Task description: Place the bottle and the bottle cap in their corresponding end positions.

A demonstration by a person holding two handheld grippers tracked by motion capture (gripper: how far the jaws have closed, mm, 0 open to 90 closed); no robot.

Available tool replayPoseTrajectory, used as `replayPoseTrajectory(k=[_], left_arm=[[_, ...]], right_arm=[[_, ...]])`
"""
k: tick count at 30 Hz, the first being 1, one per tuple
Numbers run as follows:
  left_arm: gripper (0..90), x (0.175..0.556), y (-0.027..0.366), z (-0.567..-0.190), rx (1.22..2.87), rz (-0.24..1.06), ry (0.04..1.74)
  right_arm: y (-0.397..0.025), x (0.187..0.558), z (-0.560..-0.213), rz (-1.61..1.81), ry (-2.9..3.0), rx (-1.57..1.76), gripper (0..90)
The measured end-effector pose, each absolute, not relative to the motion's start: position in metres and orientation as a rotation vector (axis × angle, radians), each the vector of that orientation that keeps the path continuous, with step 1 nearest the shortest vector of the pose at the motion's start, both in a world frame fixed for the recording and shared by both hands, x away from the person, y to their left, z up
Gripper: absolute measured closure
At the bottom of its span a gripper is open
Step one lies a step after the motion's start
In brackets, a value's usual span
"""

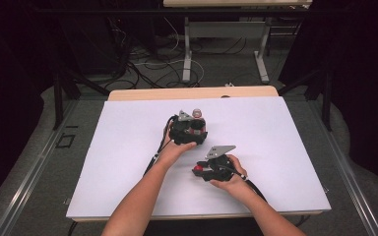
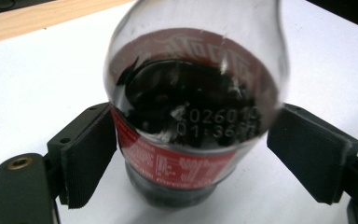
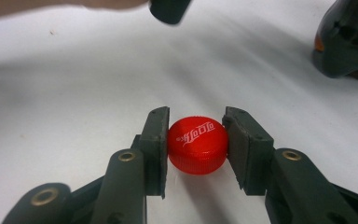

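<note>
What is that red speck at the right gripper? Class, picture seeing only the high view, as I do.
Observer: A red bottle cap with white lettering on top, clamped between the pads of the right gripper.
Operator: And the bottle at the left gripper?
Observer: A cola bottle holding dark drink, with a red label and a printed date code on its clear shoulder.
Operator: Where is it gripped?
Observer: The left gripper has its pads on the label band, low on the body.

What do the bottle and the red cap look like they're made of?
Bottle: probably clear plastic, glossy; dark drink shows through the wall, with a code printed on it and a red label. Cap: looks like red moulded plastic, slightly shiny, with a finely ribbed edge and white lettering on top.
</note>
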State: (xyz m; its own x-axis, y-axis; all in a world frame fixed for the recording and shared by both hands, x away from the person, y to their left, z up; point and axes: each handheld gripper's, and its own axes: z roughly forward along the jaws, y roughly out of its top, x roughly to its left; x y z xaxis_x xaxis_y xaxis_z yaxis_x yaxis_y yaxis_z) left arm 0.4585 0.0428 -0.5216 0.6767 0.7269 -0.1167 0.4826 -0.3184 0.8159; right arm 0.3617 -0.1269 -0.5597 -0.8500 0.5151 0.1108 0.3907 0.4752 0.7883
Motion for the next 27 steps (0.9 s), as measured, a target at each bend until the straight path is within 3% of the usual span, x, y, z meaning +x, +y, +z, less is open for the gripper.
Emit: replayPoseTrajectory(k=[9,17,27], left_arm=[[11.9,0.447,0.065,-0.516,1.950,0.317,0.957],[6.8,0.435,0.081,-0.511,1.931,0.277,0.978],[7.1,0.412,0.106,-0.499,1.907,0.276,0.998]], right_arm=[[-0.122,0.368,-0.568,1.291,2.587,0.777,61.0],[-0.124,0.367,-0.564,1.306,2.591,0.828,40.7],[-0.144,0.358,-0.534,1.392,2.481,0.811,37.7]])
